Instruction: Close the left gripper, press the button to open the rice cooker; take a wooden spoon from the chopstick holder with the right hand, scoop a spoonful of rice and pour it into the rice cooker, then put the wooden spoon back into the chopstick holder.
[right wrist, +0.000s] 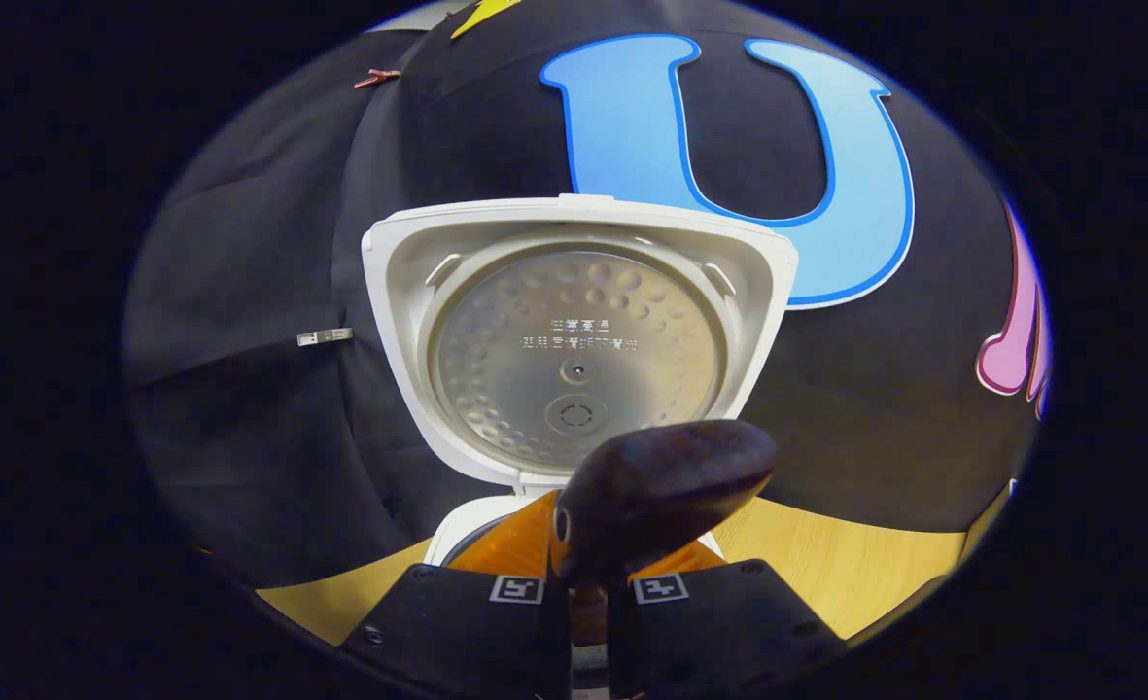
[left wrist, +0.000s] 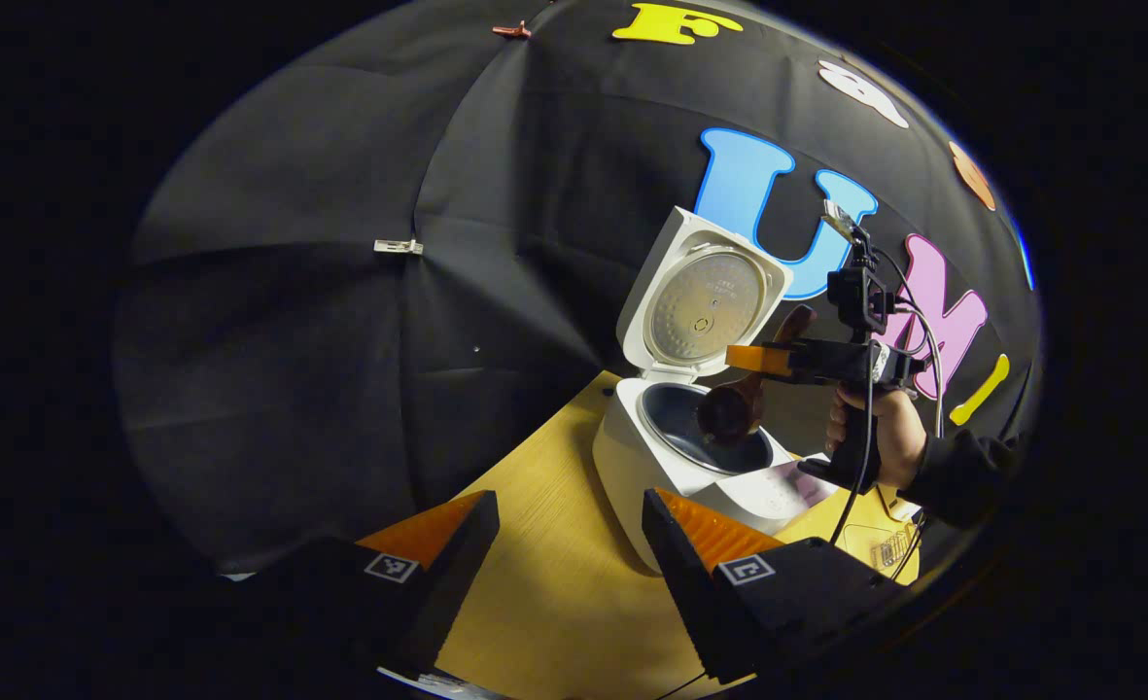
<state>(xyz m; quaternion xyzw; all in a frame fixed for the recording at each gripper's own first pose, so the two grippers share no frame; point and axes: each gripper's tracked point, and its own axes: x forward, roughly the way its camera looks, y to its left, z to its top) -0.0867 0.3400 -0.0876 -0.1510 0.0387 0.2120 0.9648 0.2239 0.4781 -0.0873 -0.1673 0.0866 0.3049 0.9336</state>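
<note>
Table: light wood-grain top, seen past the left gripper's fingers; its far right edge is cut off by the rim of the view.

Rice cooker: white body standing on the table, lid swung fully up and back, metal inner plate facing forward. The dark inner pot is exposed. In the right gripper view the lid stands upright straight ahead, and the body below it is mostly hidden behind the gripper and spoon. The contents of the pot cannot be made out in either view. A front panel shows pale; its markings are too small to tell.

Right gripper: held by a hand with a dark sleeve, above and just right of the open pot, cables trailing down. Its fingers are drawn nearly together and clamp the handle of the wooden spoon. In the right gripper view the gripper shows only a narrow slit between the fingers, with the handle in it.

Left gripper: held low over the table in front of the cooker, fingers spread wide apart, nothing between them, touching nothing.

Wooden spoon: dark, bowl down over the pot's opening, handle tilted up through the right gripper. In the right gripper view the handle's rounded end rises close to the lens; the bowl is hidden. Whether it carries rice cannot be told.
</note>
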